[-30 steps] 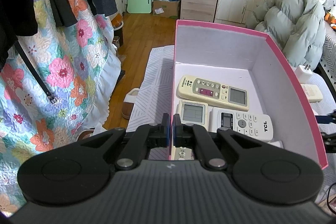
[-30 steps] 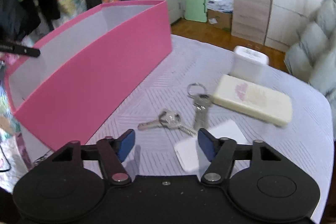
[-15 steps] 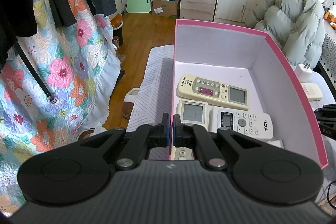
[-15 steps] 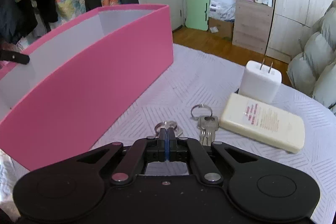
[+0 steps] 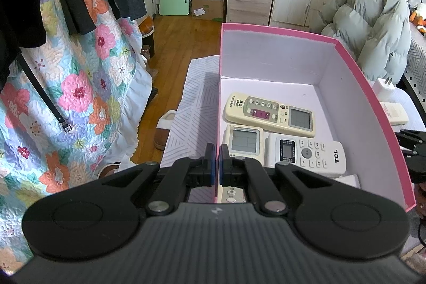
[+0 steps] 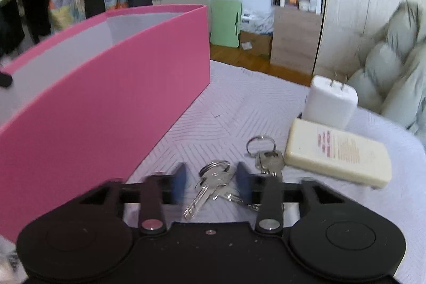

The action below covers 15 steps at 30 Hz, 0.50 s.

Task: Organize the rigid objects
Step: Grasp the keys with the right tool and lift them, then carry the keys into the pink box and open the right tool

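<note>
Keys (image 6: 213,180) on a ring lying on the pale striped cloth (image 6: 239,103), directly between the spread blue pads of the right gripper (image 6: 211,181) in the right wrist view. Parted wide, that claw, nothing clasped, pads blurred. A second bunch of keys (image 6: 269,160) just to the right, touching the edge of a cream remote (image 6: 338,159) lying face down. White plug adapter (image 6: 330,103) upright just behind that remote, prongs up. Pink box (image 6: 111,97) along the left, tall wall turned toward the camera, close beside the gripper. Grey puffer jacket (image 6: 394,76) at far right.

Left wrist view: left gripper (image 5: 216,164) pinched narrow on the near-left wall of the pink box (image 5: 372,108), one pad outside and one inside. Inside the box, three remotes on the white floor: a cream one (image 5: 269,115) lying crosswise, a small grey-screened one (image 5: 243,140) nearer and partly under it, a white TCL remote (image 5: 306,155) just beside that. A fourth device visible only in part below the fingers. Floral quilt (image 5: 74,97) hanging at left, wooden floor (image 5: 186,36) beyond.
</note>
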Tool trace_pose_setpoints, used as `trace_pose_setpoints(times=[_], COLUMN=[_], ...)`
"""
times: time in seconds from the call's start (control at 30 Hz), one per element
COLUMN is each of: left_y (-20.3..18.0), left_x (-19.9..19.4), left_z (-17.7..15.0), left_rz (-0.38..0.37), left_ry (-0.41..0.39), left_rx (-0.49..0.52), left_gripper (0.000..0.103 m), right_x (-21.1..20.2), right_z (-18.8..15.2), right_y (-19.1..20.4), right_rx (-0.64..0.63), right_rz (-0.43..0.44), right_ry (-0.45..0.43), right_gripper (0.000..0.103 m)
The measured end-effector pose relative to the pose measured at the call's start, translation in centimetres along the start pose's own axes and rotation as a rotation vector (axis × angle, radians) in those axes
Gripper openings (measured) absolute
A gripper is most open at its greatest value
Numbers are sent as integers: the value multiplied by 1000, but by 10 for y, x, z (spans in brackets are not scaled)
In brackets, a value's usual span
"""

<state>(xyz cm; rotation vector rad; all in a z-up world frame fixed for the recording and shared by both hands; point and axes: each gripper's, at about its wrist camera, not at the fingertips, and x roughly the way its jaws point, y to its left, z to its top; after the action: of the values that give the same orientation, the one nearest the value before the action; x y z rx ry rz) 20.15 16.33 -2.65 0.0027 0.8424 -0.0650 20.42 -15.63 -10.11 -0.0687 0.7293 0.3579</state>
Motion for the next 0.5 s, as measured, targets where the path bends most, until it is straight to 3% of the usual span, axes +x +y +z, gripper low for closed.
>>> trace_pose_setpoints(times=[0.5], left_y=[-2], left_x=[0], left_z=[-2], left_rz=[-1], left_ry=[-3], left_rx=[1], left_gripper=[2], right_x=[-86], right_z=[50], right_y=[3], right_rx=[13], right_rz=[121], right_ry=[-235], right_gripper=[25])
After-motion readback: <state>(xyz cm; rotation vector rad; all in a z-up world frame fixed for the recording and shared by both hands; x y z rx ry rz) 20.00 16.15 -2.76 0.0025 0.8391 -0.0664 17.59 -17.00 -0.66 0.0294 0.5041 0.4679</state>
